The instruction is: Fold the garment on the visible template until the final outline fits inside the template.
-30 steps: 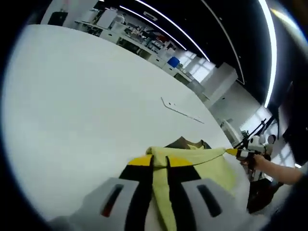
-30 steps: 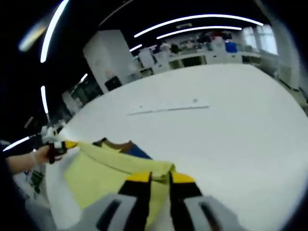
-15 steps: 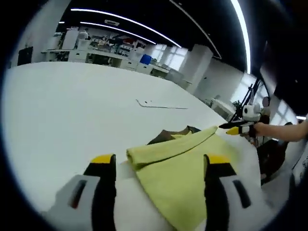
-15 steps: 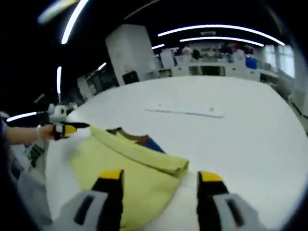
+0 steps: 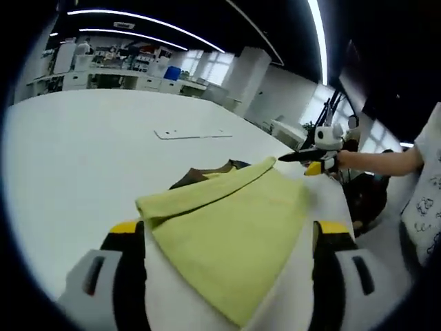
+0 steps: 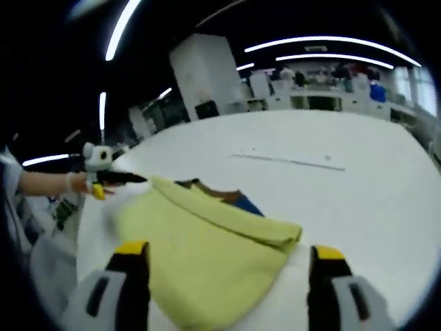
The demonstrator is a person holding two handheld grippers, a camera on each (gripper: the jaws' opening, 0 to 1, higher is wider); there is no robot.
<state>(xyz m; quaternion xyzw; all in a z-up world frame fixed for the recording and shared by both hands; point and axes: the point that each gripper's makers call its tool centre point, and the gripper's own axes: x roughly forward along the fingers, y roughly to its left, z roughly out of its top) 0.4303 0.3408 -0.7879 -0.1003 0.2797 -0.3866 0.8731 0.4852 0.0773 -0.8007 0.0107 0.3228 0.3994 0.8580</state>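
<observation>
Change: a second earlier each gripper's jaws were pinched on a fold of the yellow cloth; by this moment both pairs had let go and stood wide apart, and the cloth lay flat between them.
Table (image 5: 83, 158): a broad white surface carried everything; a faint thin outline mark (image 5: 189, 134) lay on it well beyond the cloth, seen again in the right gripper view (image 6: 289, 161).
Garment (image 5: 227, 221): yellow-green, folded over itself with a rolled fold edge along its far side, it lay on the near part of the table; a dark brown and blue part (image 5: 207, 172) stuck out from under the far edge. In the right gripper view the garment (image 6: 200, 241) had the same layout.
Left gripper (image 5: 231, 238): its black, yellow-tipped jaws were spread wide, one at each side of the garment, holding nothing.
Right gripper (image 6: 224, 258): jaws likewise spread wide astride the cloth, empty.
Other gripper in each view: in the left gripper view the right gripper (image 5: 310, 157) was held level beside the garment's far corner by a hand (image 5: 348, 160) with the forearm stretched out from the right; in the right gripper view the left gripper (image 6: 110, 181) came in from the left, held the same way.
Writing: none could be read; a white sleeve with small dark prints (image 5: 424, 200) was too blurred to tell.
</observation>
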